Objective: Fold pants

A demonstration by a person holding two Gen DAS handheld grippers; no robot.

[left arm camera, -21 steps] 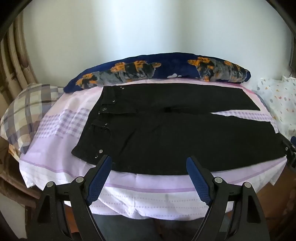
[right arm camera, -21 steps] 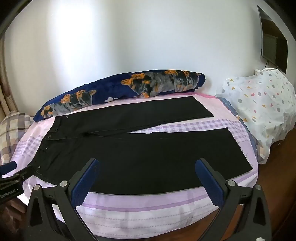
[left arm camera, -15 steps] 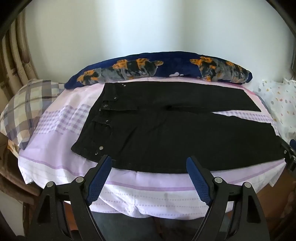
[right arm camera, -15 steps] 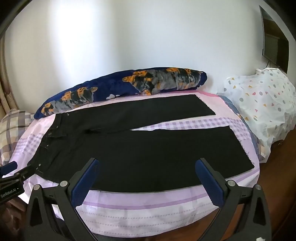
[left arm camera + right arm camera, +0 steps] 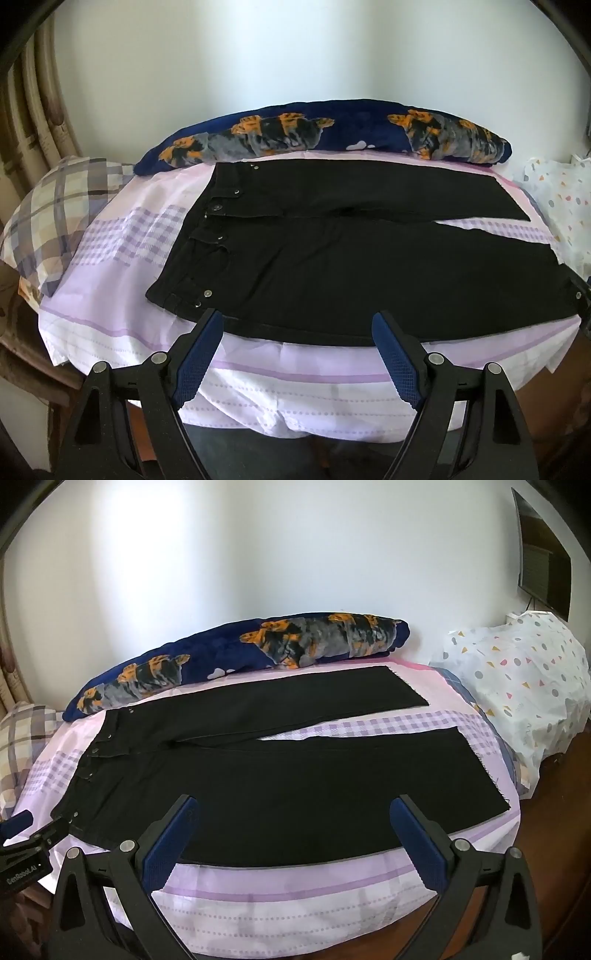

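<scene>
two hand-held grippers, jaws apart, empty | black pants flat on bed | label "genrobot.ai"

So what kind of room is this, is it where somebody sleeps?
Most likely a bedroom. The black pants lie spread flat on a bed with a lilac checked sheet, beside a plaid pillow and a long navy plush cushion with orange patches.

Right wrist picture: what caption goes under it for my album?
Open right gripper hovers over black pants spread flat on a lilac bed sheet.
</scene>
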